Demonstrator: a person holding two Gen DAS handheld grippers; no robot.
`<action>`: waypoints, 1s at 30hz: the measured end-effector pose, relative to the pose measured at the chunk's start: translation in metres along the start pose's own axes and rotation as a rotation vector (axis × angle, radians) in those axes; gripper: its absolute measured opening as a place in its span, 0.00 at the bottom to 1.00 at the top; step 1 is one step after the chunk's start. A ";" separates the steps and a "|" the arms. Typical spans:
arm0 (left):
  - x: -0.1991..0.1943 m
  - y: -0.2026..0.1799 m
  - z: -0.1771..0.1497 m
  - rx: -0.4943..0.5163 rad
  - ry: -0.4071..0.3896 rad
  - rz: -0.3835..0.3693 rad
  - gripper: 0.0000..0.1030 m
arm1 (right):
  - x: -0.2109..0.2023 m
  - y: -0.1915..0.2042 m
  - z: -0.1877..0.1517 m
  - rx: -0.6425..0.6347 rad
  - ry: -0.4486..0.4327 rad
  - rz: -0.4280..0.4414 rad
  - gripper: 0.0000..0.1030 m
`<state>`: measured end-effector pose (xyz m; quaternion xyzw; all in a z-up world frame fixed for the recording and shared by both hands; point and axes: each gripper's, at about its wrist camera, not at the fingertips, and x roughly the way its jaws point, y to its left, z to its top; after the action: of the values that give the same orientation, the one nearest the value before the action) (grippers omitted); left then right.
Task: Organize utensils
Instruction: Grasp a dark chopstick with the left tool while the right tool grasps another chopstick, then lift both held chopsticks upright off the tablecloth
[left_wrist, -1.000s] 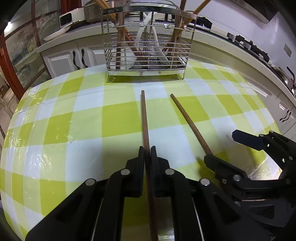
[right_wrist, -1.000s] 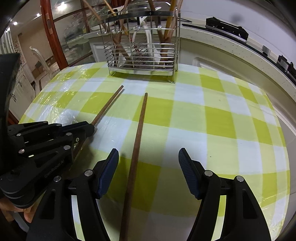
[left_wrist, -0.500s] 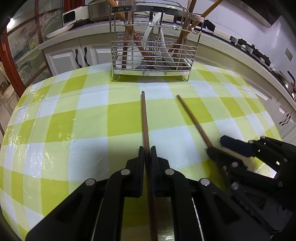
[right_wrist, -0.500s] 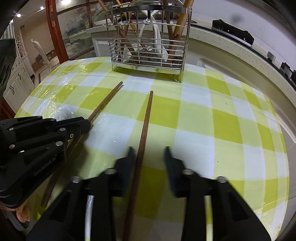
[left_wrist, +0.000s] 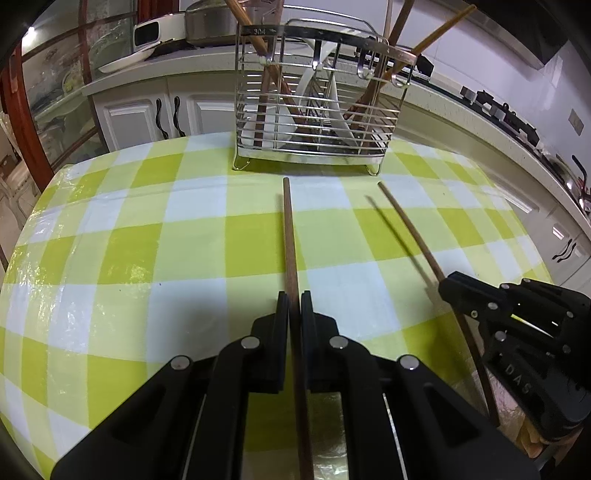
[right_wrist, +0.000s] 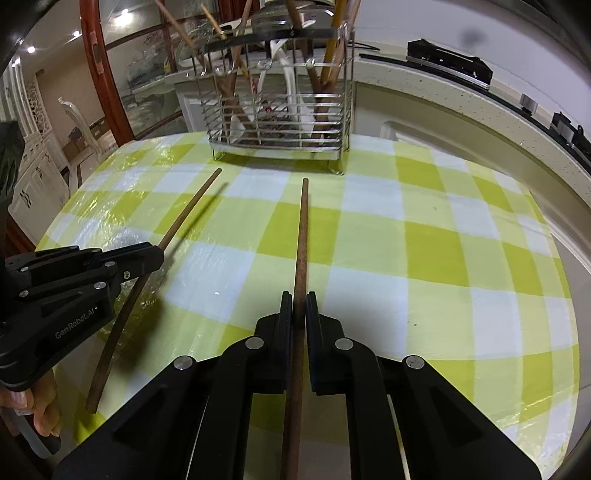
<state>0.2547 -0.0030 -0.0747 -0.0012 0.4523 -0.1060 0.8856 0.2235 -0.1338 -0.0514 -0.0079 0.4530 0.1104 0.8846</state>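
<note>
Now each chopstick sits pinched in a gripper: one chopstick (left_wrist: 290, 236) in the left gripper (left_wrist: 291, 306), the other chopstick (right_wrist: 301, 236) in the right gripper (right_wrist: 299, 306), whose jaws have just closed on it, both tips aimed at the wire rack (left_wrist: 314, 110) across the checked tablecloth (left_wrist: 147, 258). Each grip lies far from the tip, so a stick could pivot or slip while lifted. The rack is already crowded, so an incoming tip might catch on its rim or wires.
</note>
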 end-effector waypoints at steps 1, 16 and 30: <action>-0.002 0.000 0.001 -0.002 -0.004 -0.003 0.07 | -0.002 -0.001 0.001 0.003 -0.005 0.001 0.08; -0.051 0.003 0.005 -0.024 -0.130 -0.010 0.07 | -0.046 -0.007 0.011 0.018 -0.097 -0.005 0.08; -0.112 0.001 0.010 -0.027 -0.260 -0.006 0.06 | -0.096 -0.008 0.020 0.014 -0.200 -0.015 0.08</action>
<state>0.1995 0.0180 0.0207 -0.0282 0.3352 -0.1017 0.9362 0.1864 -0.1574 0.0366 0.0061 0.3633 0.1007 0.9262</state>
